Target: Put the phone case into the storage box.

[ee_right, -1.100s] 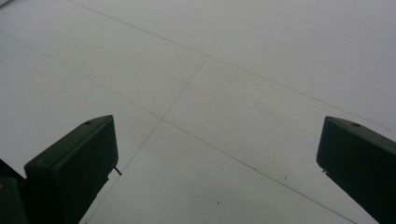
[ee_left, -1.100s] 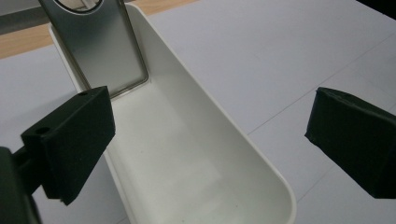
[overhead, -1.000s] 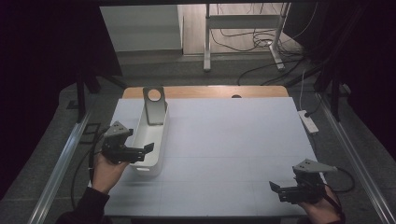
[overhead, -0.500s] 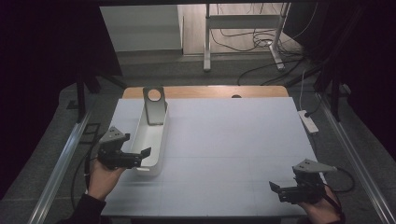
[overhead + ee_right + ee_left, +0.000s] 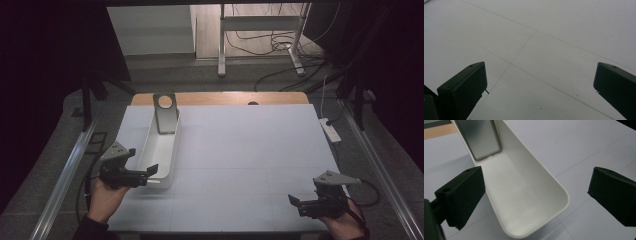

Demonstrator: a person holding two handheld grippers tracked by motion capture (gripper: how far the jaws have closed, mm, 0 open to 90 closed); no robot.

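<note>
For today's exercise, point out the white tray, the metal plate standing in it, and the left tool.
white tray (image 5: pixel 161 150): high view, bare inner floor.
metal plate (image 5: pixel 166 120): high view, lower face.
left tool (image 5: pixel 148 176): high view, between its fingertips.

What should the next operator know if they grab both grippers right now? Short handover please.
Left gripper: open, jaws wide, at the near end of the white tray, lined up with its near rim; nothing is gripped.
Right gripper: open, holding nothing, over bare table at the near right corner.
The tray lies lengthwise at the table's left. A grey metal plate with a round hole leans inside its far end.
Done: left gripper is in position at the tray.
Left: probably close on the tray's near rim; the plate is untouched.
</note>
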